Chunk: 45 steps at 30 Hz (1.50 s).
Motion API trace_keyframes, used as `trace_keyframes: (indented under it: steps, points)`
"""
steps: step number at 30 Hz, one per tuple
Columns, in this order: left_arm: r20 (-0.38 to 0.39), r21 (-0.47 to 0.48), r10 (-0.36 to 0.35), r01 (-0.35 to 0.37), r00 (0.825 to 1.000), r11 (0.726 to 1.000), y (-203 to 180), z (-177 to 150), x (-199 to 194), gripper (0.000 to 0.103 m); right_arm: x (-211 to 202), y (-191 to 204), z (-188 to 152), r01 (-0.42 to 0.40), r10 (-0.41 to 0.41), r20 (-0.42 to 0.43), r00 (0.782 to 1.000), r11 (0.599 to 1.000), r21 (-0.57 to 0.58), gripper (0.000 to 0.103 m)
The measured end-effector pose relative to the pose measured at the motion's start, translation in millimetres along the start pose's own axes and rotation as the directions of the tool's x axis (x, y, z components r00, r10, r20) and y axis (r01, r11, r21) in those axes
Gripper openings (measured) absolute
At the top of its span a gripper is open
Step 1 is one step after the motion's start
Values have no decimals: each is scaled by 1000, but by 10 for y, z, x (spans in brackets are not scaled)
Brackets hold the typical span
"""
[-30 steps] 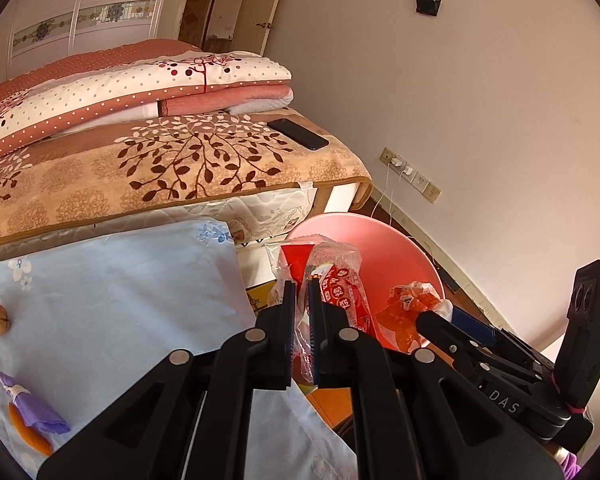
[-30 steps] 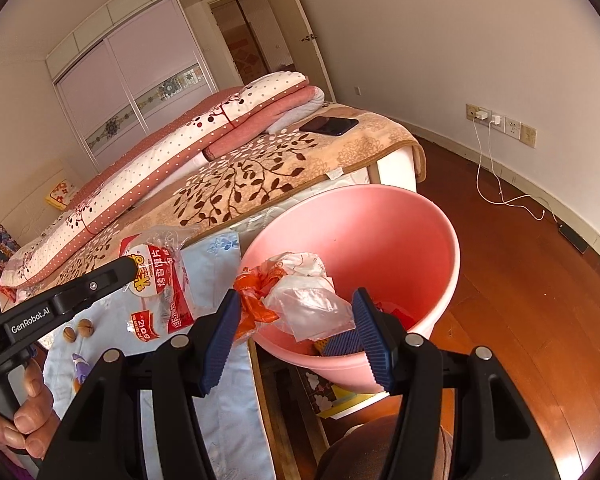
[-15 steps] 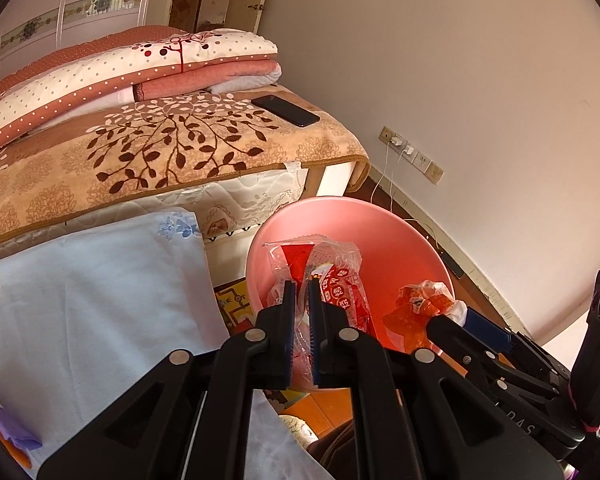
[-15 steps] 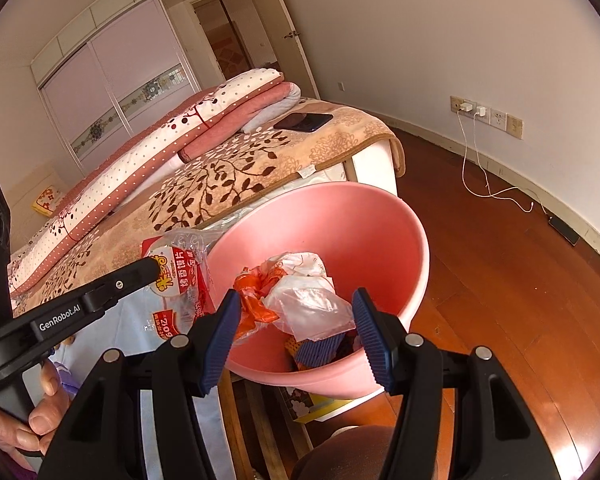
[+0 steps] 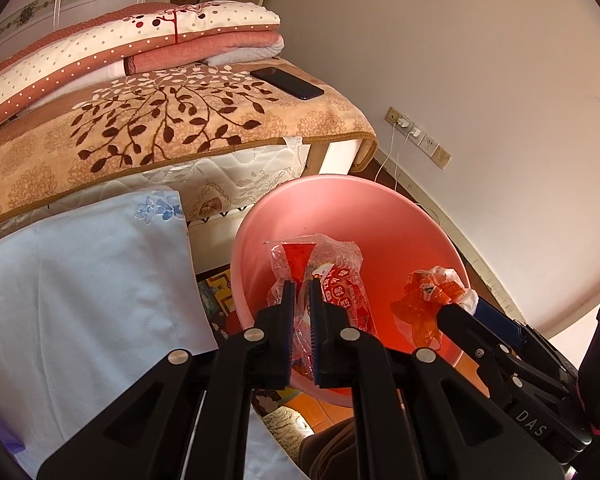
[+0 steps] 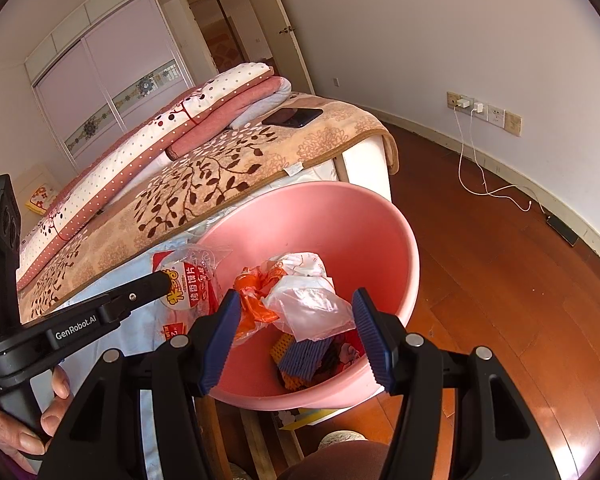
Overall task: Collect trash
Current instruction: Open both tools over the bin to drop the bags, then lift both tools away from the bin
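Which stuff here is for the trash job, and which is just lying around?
For the job:
pink tub
red snack wrapper
orange and clear bag wad

Just lying about:
phone
folded quilts
charger cable

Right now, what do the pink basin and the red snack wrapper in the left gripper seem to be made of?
Pink basin: probably moulded plastic, smooth with a soft sheen; its thin, even wall glows where light falls on it.
Red snack wrapper: thin clear plastic film with red print; it crinkles, shines and lets the basin show through. The left gripper's jaws are opening with it between them.
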<state>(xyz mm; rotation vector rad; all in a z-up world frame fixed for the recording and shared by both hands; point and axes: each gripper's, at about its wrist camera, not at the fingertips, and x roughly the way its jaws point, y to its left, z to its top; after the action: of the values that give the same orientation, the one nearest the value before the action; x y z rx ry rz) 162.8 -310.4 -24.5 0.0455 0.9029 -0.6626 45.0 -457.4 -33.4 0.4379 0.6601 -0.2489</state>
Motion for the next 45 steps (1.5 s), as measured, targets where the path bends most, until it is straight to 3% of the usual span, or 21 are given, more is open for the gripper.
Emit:
trace_keyframes:
  steps: [6, 32, 45]
  points:
    - [0, -2, -18, 18, 1000, 1000, -1, -13, -16, 21, 39, 9, 6, 1, -1, -4, 1000, 1000, -5, 58]
    - [57, -25, -42, 44, 997, 999, 54, -142, -444, 21, -135, 178, -78, -12, 13, 8, 1000, 1000, -22, 63]
    - [106, -22, -5, 7, 994, 1000, 94, -279, -739, 21, -377, 481, -233, -46, 49, 34, 998, 995, -84, 63]
